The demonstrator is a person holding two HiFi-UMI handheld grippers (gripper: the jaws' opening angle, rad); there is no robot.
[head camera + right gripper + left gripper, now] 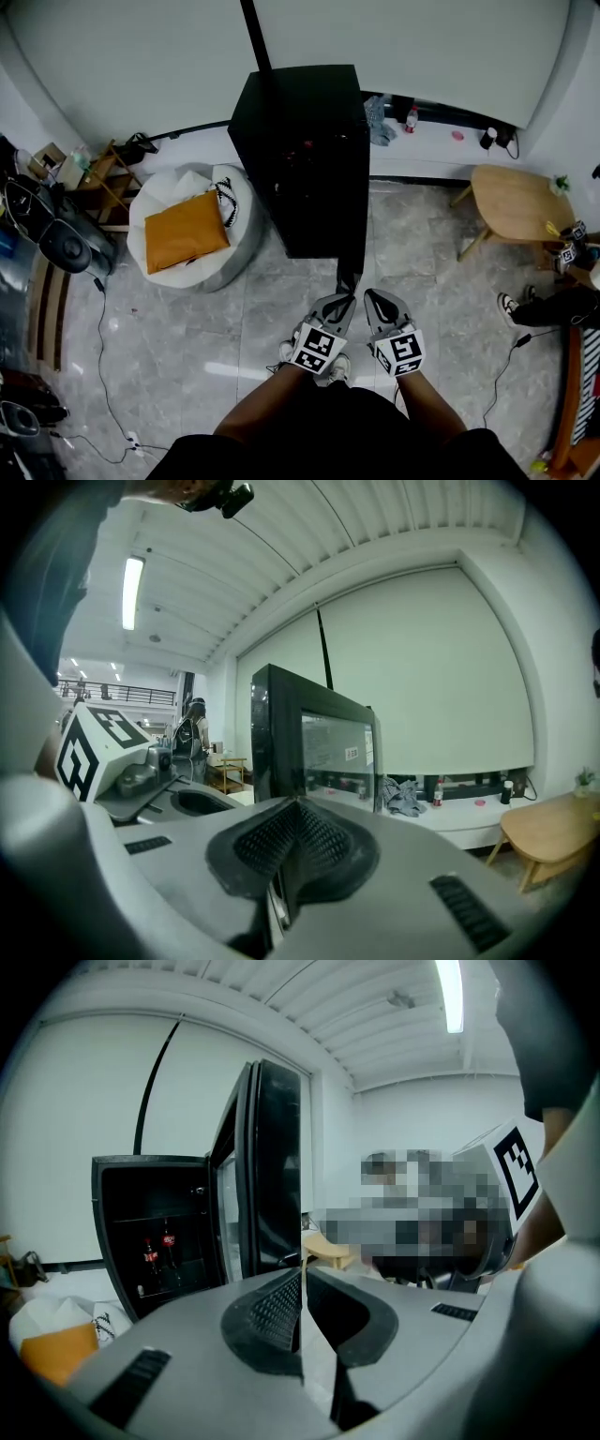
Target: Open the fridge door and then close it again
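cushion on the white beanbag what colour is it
Orange, a mustard shade. The cushion shows best in the head view.

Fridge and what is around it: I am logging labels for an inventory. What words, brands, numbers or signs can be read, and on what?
No text is readable in any view.
Small white sticker on the glass fridge door: print too small to read.
Red labels on two bottles inside the fridge: too blurred to read.
Marker cubes: black-and-white square patterns, no letters.
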